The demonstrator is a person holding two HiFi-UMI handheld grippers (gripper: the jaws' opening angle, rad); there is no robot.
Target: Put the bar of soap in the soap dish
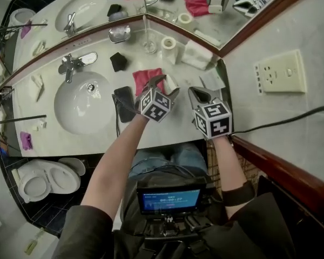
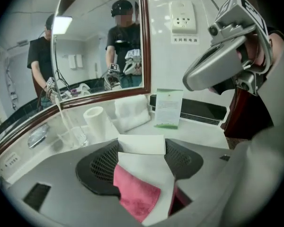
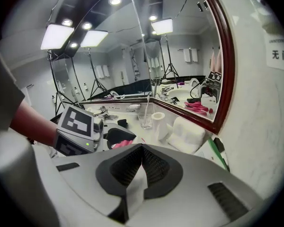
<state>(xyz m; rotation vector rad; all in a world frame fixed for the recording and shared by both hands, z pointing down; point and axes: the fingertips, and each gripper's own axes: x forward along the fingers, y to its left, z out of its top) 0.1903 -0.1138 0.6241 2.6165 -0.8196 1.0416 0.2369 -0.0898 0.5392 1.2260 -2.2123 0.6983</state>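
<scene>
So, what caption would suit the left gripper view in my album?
Left gripper, jaws apart, framing a white bar of soap and a pink cloth on the bathroom counter.

Bathroom corner: white marble countertop (image 1: 100, 140) w/ oval sink basin (image 1: 82, 106) twd its left end, chrome faucet (image 1: 70, 65) at back edge. Wood-framed mirrors (image 1: 92, 7) meet at back corner. Socket plate (image 1: 282, 72) on pale rt wall (image 1: 308, 31). Toilet (image 1: 46, 179) on dark-tiled floor (image 1: 49, 216). Light panels (image 3: 57, 36) & ceiling spots (image 3: 114, 0) reflected.
</scene>
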